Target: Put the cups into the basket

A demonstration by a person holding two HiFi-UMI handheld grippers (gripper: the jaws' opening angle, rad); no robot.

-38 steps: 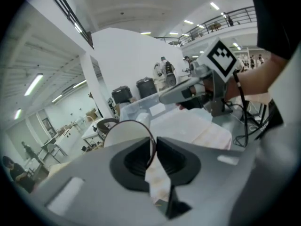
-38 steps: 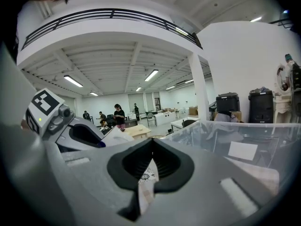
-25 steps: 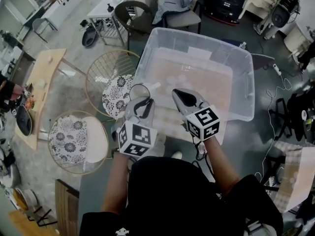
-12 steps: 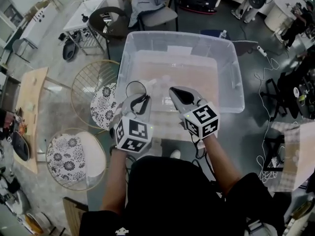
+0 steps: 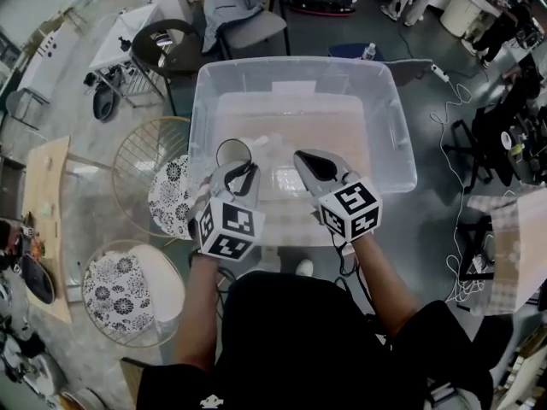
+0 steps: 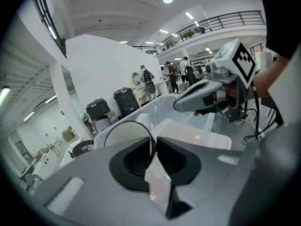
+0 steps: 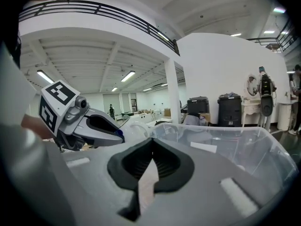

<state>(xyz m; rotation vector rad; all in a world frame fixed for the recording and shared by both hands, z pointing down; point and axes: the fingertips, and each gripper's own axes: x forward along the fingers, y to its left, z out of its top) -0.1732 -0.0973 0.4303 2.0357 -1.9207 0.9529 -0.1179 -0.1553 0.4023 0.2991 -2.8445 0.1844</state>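
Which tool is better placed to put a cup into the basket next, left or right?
Left. The left tool pinches a clear cup by its wall above the basket. The right tool is beside it, shut, with nothing between its jaws.

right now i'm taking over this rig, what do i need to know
Left gripper: shut on the rim of a clear cup, which looks to be above the near left part of the basket.
Right gripper: shut, empty, beside it over the basket.
Done: the cup is picked up and at the basket.
Left: lower it in and release. Whether other cups already lie in the clear basket is hard to tell.
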